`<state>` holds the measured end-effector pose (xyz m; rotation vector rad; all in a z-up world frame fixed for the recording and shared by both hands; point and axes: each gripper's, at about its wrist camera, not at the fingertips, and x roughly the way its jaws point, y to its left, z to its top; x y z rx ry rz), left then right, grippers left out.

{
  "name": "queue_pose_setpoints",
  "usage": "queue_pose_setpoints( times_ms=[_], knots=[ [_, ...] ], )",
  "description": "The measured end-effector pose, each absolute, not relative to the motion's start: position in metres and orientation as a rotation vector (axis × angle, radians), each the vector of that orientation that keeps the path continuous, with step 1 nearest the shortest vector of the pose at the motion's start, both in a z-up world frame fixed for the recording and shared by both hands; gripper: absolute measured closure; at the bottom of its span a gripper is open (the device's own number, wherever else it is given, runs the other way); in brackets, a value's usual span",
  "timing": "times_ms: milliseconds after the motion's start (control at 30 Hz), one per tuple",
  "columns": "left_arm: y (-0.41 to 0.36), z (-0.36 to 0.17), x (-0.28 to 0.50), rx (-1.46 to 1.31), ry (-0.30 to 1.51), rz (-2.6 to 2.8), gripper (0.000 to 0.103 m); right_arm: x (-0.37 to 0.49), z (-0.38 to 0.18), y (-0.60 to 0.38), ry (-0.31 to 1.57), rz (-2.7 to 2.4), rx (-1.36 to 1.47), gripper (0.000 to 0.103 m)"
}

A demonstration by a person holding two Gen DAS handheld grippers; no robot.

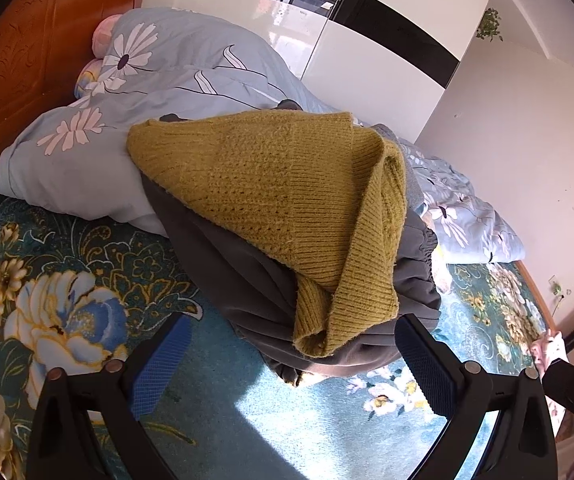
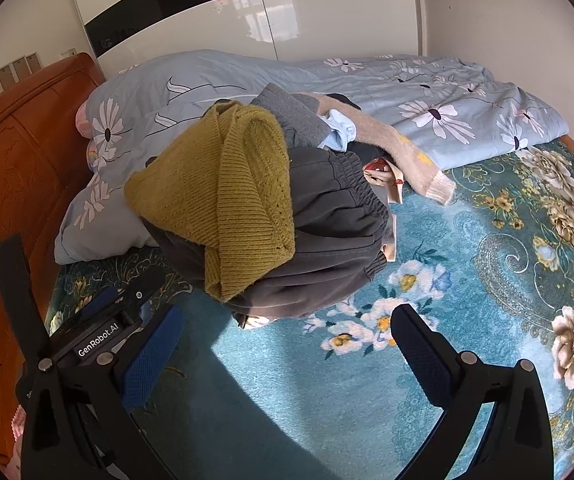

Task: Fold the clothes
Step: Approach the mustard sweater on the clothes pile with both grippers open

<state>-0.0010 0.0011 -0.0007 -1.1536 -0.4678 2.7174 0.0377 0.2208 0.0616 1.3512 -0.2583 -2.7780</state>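
Both grippers hang with their jaws spread wide and nothing between the blue pads: the left gripper (image 1: 293,364) and the right gripper (image 2: 287,354), side by side above the bed. Directly below them lies the teal floral bedspread (image 2: 327,400), with a patch of sunlight on it. Just ahead of the fingertips sits a heap of clothes: a mustard-yellow knitted sweater (image 1: 271,200) draped crumpled over a dark grey garment with an elastic waistband (image 2: 327,232). Beyond the heap and off to the right of the right gripper trail a beige fuzzy sleeve (image 2: 399,148) and a light blue piece (image 2: 341,128). Farther still runs the pale blue flowered duvet (image 2: 427,92), then the white wardrobe (image 2: 287,16).

The pile looks unfolded. The risk, as I judge it, is layering: a pinch at the sweater's hanging cuff could also catch the grey cloth beneath and drag both, or the loose knit could slip and stretch.
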Motion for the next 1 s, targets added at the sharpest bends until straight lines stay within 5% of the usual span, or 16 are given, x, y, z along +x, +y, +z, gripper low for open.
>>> queue_pose_setpoints(
  times_ms=[1000],
  knots=[
    [0.014, -0.001, 0.005, -1.019, -0.467, 2.650, 0.000, 0.044, 0.049, 0.211, -0.195, -2.774, 1.423, 0.000]
  ],
)
